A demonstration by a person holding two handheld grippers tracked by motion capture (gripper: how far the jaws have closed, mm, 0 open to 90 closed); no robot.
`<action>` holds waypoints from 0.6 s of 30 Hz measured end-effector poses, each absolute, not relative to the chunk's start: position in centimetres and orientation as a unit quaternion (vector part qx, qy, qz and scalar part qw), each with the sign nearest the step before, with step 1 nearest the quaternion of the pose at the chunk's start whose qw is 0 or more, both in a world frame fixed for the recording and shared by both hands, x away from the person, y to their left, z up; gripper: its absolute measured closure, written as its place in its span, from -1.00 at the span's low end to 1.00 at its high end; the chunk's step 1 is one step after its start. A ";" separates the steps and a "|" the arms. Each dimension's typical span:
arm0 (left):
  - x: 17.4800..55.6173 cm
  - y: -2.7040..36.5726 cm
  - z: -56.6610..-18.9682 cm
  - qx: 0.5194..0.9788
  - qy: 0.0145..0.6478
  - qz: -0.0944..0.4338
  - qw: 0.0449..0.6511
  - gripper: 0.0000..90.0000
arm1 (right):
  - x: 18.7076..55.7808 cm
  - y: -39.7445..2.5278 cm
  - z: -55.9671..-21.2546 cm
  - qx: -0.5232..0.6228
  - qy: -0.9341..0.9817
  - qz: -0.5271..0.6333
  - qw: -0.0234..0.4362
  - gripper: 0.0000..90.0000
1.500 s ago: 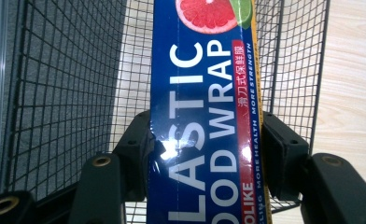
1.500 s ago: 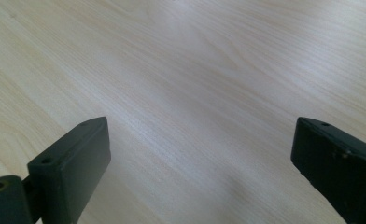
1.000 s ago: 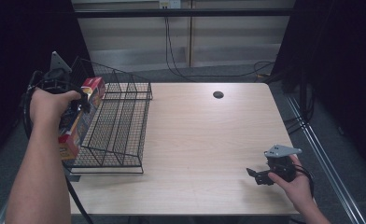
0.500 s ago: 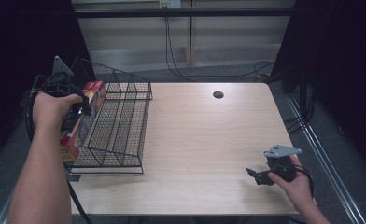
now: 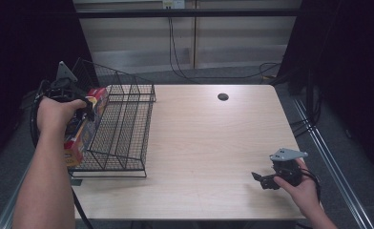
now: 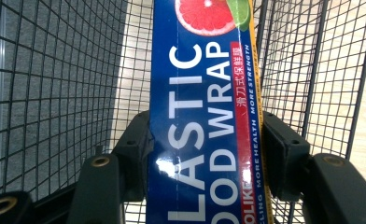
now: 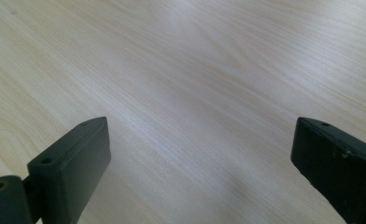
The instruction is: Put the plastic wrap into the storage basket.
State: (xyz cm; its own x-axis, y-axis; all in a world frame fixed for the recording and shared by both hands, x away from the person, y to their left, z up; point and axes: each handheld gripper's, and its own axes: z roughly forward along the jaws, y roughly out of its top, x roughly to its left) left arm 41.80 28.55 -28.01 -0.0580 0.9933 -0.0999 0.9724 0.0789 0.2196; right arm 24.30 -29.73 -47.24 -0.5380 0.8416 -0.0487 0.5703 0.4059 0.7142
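A long blue plastic wrap box [image 6: 204, 116] with a grapefruit picture lies lengthwise in the leftmost section of a black wire basket [image 5: 123, 129]. My left gripper [image 6: 204, 144] is shut on the box, one jaw on each long side. In the high view the box [image 5: 82, 129] shows red and yellow along the basket's left wall, under my left gripper [image 5: 77, 112]. My right gripper [image 5: 264, 180] rests low over the table's near right part, its jaws wide open over bare wood [image 7: 200, 93].
The light wooden table [image 5: 209, 143] has a round cable hole [image 5: 223, 97] near its far edge. The wire basket stands at the table's left edge. Cables trail across the floor behind the table.
My left gripper and the box have shifted slightly left and down into the basket's left section. The right gripper has stayed put.
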 end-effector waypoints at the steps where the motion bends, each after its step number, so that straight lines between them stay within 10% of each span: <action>1: 41.9 28.6 -28.0 0.680 0.723 0.049 0.108 -0.03 | 24.3 -29.7 -47.2 0.434 0.813 0.330 0.206 -0.90; 18: 42.2 28.5 -28.2 0.674 0.728 0.063 0.111 -0.11 | 24.3 -29.7 -47.4 0.434 0.813 0.328 0.205 -0.90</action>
